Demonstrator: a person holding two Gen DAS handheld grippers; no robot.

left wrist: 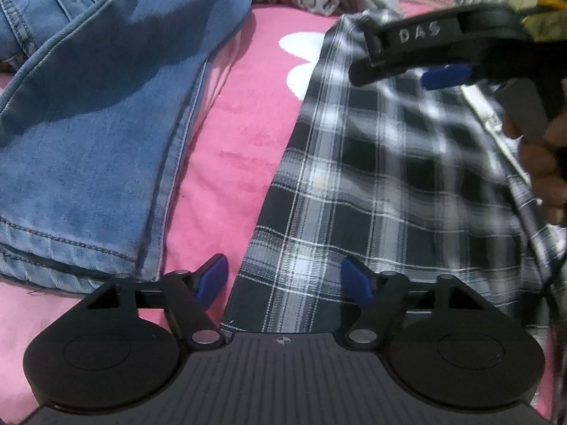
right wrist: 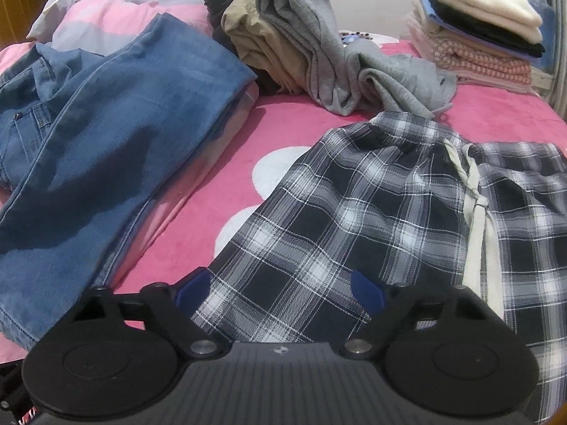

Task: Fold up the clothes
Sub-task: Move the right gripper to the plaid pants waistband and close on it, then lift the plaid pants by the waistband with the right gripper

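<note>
Plaid shorts [right wrist: 372,191] lie spread flat on the pink bed [right wrist: 212,163], ready for folding; left gripper [left wrist: 283,279] and right gripper [right wrist: 280,283] hover wide, holding nothing.

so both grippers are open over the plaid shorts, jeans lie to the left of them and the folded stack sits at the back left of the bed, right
Not quite. The folded stack sits at the back right of the bed, not the back left, as the right wrist view shows. The rest holds: the left gripper and right gripper are both open over the plaid shorts, with the jeans lying to their left.
</note>
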